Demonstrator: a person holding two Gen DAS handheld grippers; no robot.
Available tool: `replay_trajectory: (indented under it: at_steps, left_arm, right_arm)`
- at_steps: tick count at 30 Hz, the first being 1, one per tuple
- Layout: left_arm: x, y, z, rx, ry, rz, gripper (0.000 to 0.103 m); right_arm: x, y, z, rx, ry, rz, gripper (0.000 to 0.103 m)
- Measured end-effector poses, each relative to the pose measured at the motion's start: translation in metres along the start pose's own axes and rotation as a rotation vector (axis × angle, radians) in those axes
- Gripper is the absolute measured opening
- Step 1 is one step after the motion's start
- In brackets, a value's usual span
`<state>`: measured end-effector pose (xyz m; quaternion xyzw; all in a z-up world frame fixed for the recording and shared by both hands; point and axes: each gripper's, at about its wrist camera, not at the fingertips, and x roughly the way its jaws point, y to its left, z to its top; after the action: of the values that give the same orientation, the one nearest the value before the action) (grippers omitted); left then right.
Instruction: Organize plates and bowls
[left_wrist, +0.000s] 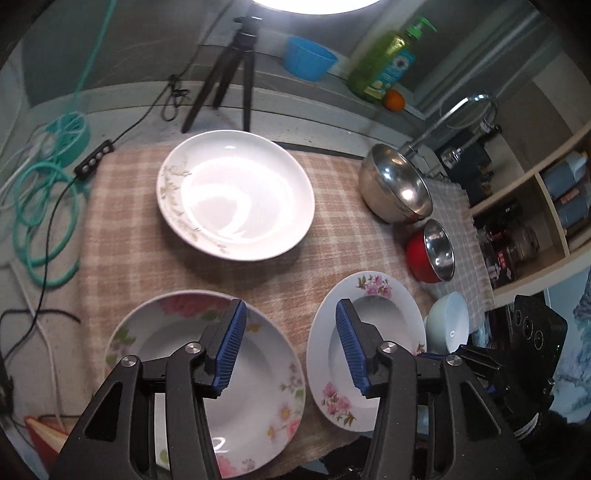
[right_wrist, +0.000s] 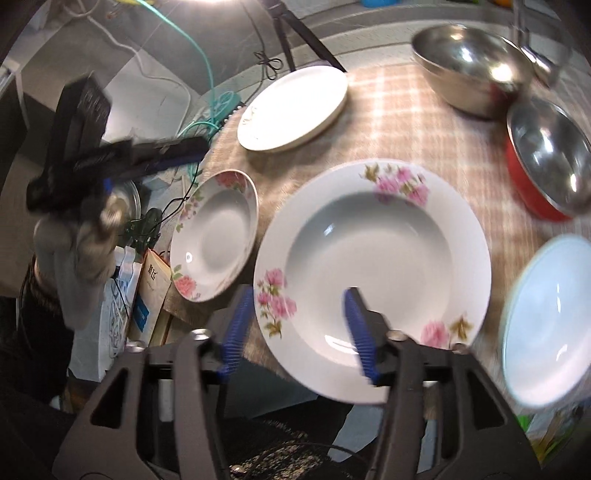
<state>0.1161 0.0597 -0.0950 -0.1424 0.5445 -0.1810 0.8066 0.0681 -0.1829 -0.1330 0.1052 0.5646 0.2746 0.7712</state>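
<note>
On the checked cloth, from left to right, lay a flowered plate under the spread, empty left gripper, then a pink-flowered plate (its near rim between the parted fingers of the right gripper), and a pale blue bowl beside it.

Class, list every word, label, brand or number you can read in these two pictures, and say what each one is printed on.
Nothing reads with certainty.
Green soap bottle: the label shows a daisy; its words are too small to read.
Book below the table edge: two printed characters on the cover, too blurred to read.
Dark jars on the shelf: labels too small.
Plates and bowls: flower patterns only, no text.
</note>
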Motion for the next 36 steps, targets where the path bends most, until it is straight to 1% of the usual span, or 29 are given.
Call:
replay_trajectory:
  at_steps: [2,4,8,12,16,18,19,22,23,25,26,27,28,29,31,32,34,36]
  left_arm:
    - [-0.01,0.012,-0.011,-0.065,-0.03,0.019,0.053]
    - [-0.018,0.023,-0.023,-0.121,-0.059,0.032,0.053]
    - [-0.031,0.042,-0.045,-0.2,-0.107,0.092,0.053]
    - [-0.034,0.054,-0.06,-0.239,-0.12,0.155,0.053]
    - [-0.039,0.066,-0.077,-0.278,-0.133,0.169,0.053]
    - [-0.04,0.07,-0.085,-0.29,-0.141,0.194,0.053]
    - [-0.043,0.074,-0.089,-0.298,-0.15,0.203,0.053]
    - [-0.046,0.084,-0.1,-0.339,-0.157,0.188,0.053]
    - [-0.045,0.087,-0.103,-0.348,-0.155,0.186,0.051]
    - [-0.042,0.092,-0.105,-0.364,-0.151,0.186,0.05]
    - [-0.041,0.095,-0.108,-0.379,-0.15,0.183,0.05]
    - [-0.04,0.099,-0.11,-0.397,-0.147,0.172,0.046]
    - [-0.038,0.102,-0.111,-0.411,-0.144,0.158,0.044]
    - [-0.037,0.104,-0.112,-0.419,-0.141,0.151,0.042]
    - [-0.035,0.108,-0.113,-0.429,-0.138,0.149,0.039]
    - [-0.034,0.11,-0.114,-0.436,-0.136,0.143,0.036]
    - [-0.033,0.114,-0.116,-0.453,-0.131,0.127,0.034]
    - [-0.03,0.117,-0.117,-0.467,-0.126,0.112,0.03]
  right_arm:
    - [0.003,0.003,0.006,-0.017,0.001,0.005,0.071]
    - [0.006,0.007,0.013,-0.038,0.001,0.002,0.074]
    - [0.013,0.013,0.025,-0.08,0.001,-0.001,0.074]
    - [0.023,0.021,0.04,-0.126,0.004,-0.005,0.074]
    - [0.038,0.034,0.053,-0.18,0.016,-0.007,0.074]
    - [0.046,0.039,0.058,-0.199,0.026,-0.002,0.074]
    - [0.049,0.041,0.059,-0.208,0.031,-0.002,0.072]
    - [0.063,0.047,0.066,-0.224,0.057,-0.002,0.059]
    - [0.067,0.049,0.068,-0.226,0.064,-0.001,0.056]
    - [0.077,0.052,0.072,-0.232,0.077,-0.002,0.055]
    - [0.08,0.053,0.073,-0.234,0.082,-0.003,0.052]
    - [0.086,0.054,0.075,-0.236,0.091,-0.006,0.049]
    - [0.09,0.055,0.076,-0.237,0.099,-0.008,0.044]
    - [0.096,0.055,0.078,-0.235,0.109,-0.009,0.041]
    - [0.104,0.054,0.08,-0.232,0.12,-0.017,0.041]
    - [0.107,0.054,0.081,-0.231,0.125,-0.021,0.038]
    - [0.115,0.053,0.082,-0.223,0.142,-0.021,0.032]
    - [0.12,0.053,0.083,-0.219,0.149,-0.018,0.032]
